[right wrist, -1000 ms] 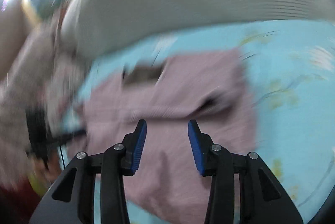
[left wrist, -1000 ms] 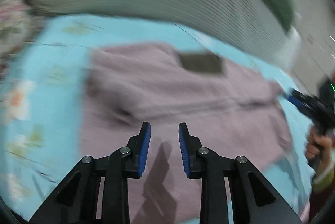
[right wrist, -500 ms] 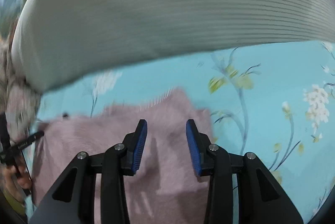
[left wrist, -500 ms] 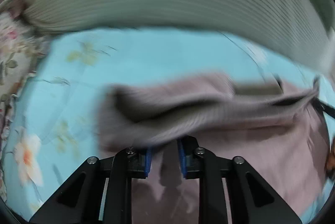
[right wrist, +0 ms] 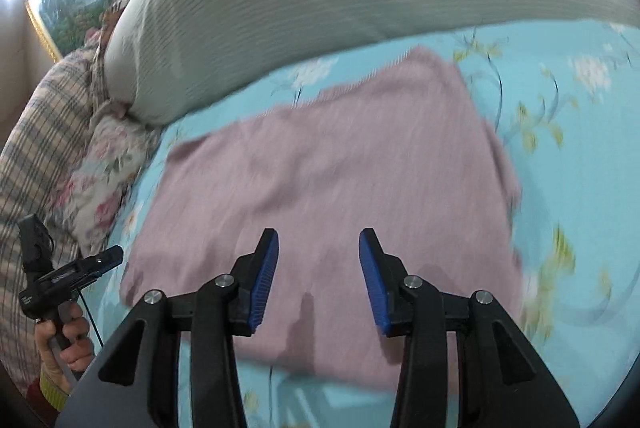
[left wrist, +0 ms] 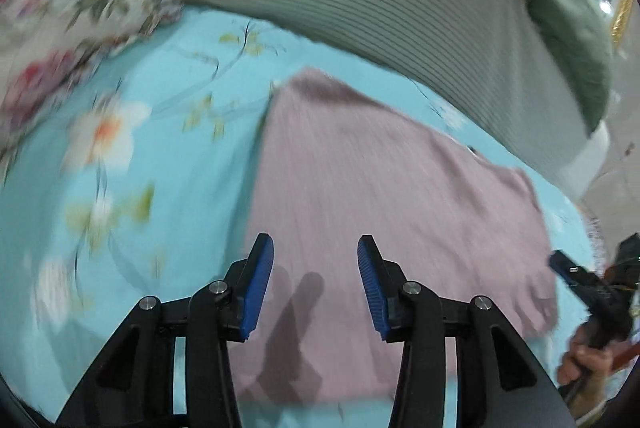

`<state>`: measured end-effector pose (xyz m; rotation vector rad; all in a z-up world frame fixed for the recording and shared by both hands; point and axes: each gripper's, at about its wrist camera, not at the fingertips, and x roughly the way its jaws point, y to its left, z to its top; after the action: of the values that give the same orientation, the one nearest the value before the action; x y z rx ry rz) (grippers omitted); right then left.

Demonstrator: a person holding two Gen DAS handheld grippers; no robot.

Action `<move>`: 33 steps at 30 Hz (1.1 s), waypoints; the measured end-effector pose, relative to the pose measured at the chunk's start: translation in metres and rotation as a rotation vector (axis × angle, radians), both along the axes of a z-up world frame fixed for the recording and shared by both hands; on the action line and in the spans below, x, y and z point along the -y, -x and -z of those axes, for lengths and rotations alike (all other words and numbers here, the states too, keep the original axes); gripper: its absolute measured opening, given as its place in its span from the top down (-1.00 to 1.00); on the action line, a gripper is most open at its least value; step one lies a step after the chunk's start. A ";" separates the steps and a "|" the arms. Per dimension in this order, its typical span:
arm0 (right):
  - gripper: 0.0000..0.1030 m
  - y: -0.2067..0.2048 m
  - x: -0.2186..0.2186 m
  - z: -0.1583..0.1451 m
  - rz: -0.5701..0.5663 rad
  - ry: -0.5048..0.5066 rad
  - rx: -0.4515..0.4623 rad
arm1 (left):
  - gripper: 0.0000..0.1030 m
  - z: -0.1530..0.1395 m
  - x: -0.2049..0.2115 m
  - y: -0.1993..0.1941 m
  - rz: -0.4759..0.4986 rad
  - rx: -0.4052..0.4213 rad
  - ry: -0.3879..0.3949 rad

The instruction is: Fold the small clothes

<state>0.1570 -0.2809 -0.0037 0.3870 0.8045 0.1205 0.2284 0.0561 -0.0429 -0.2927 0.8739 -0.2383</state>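
The bed [left wrist: 132,188], covered in a light blue flowered sheet, is carrying everything here, and one large striped grey pillow [right wrist: 340,0] is lying across its far side, with a smaller flowered cushion [right wrist: 104,164] sitting just beside that pillow's end. One mauve garment [right wrist: 320,172] is lying flat on the sheet in a rough rectangle, already looking doubled over, its long axis running side to side across both views. It is lying directly ahead of and below both tools, so neither hand is looking clearly nearer; the left tool [left wrist: 316,284] is hanging over the near edge toward the garment's left end, and the right tool [right wrist: 319,278] is hanging over the near edge a little toward its right end. There are two tools, and each is standing with its blue pads spread wide apart, gripping nothing. The next fold is probably turning on bringing one short end across along that long axis.
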 end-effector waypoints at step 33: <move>-0.01 0.107 0.003 -0.010 0.096 -0.129 0.007 | -0.35 0.064 0.000 0.085 -0.076 -0.189 0.373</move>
<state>0.0500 -0.2840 0.0062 0.5466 0.7721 0.0840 0.1435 0.0563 -0.1069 -0.7034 1.0012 -0.3068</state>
